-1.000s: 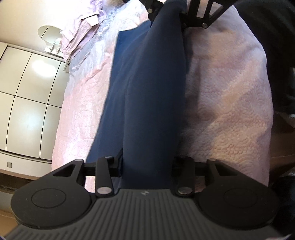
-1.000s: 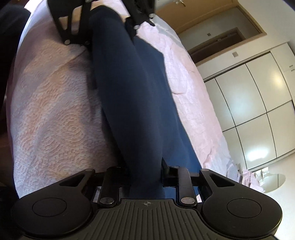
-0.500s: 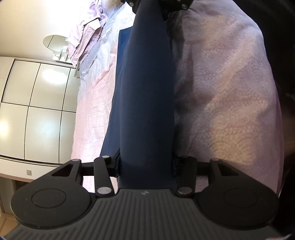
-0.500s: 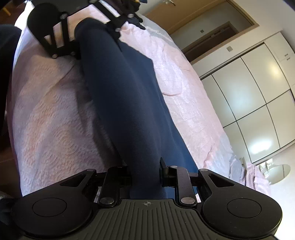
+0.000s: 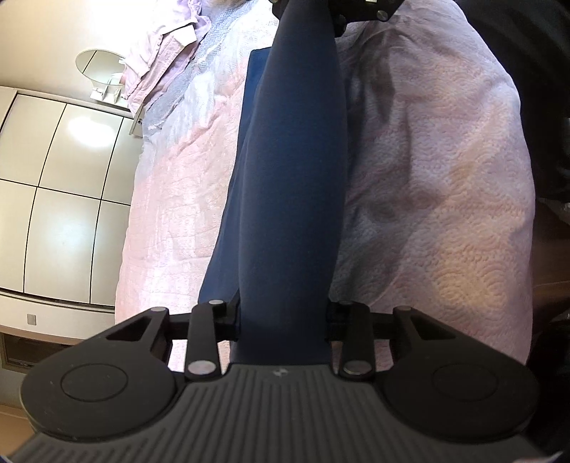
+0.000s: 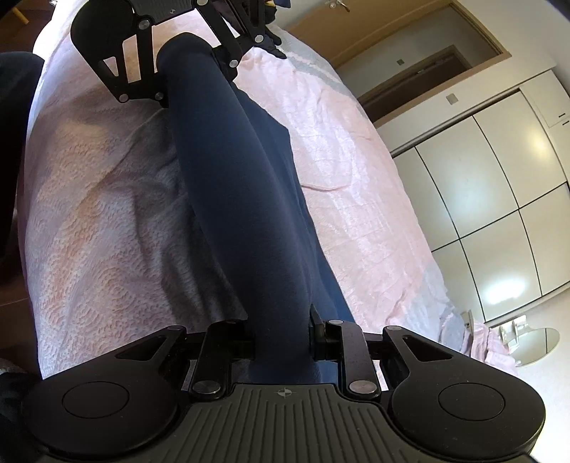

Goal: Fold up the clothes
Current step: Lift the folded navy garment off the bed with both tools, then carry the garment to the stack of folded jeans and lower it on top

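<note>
Left wrist view is showing the navy cloth [image 5: 292, 185] stretching lengthwise between both grippers, left gripper [image 5: 283, 320] and right gripper [image 6: 283, 334] each pinching one end above the bed [image 5: 427, 178].

No words, numbers, labels or brand names can be read in either view.

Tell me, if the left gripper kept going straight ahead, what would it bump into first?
Probably the right gripper: the navy garment is stretched from the left gripper straight to it. Depth is hard to judge.
</note>
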Motion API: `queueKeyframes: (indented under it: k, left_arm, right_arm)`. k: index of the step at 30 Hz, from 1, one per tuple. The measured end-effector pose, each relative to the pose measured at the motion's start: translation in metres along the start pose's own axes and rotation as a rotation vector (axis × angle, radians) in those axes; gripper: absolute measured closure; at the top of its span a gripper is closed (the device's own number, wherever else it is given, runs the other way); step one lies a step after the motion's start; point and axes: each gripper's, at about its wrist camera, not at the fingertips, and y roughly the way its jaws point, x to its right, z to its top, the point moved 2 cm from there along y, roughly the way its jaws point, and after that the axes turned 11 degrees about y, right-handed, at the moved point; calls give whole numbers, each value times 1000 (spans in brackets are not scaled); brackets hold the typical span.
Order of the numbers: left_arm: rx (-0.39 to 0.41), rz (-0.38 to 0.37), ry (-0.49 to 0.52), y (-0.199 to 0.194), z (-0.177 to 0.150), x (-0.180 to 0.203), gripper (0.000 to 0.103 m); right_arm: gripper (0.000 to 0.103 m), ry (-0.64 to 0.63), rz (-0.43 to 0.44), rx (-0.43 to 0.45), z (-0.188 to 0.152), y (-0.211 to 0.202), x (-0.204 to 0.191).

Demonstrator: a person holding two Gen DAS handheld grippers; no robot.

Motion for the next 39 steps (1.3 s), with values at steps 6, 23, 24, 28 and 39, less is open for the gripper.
queueKeyframes:
  k: [6, 23, 24, 28, 39]
  left_arm:
    - [1, -3, 11, -4, -1, 1, 70]
    - [22, -134, 61, 13, 2, -100, 73]
    - [21, -146, 63, 11, 4, -111, 73]
    - [35, -230, 86, -8, 33, -152, 73]
    - [260, -356, 207, -76, 239, -285, 73]
  right_arm:
    - [82, -2, 0, -3, 5, 0, 3]
    - [83, 68, 104, 95, 14, 10, 81]
    - [83, 77, 111, 97, 16, 8, 88]
    - [84, 120, 167, 50, 18, -13, 122]
    - [84, 331, 106, -187, -77, -166, 289]
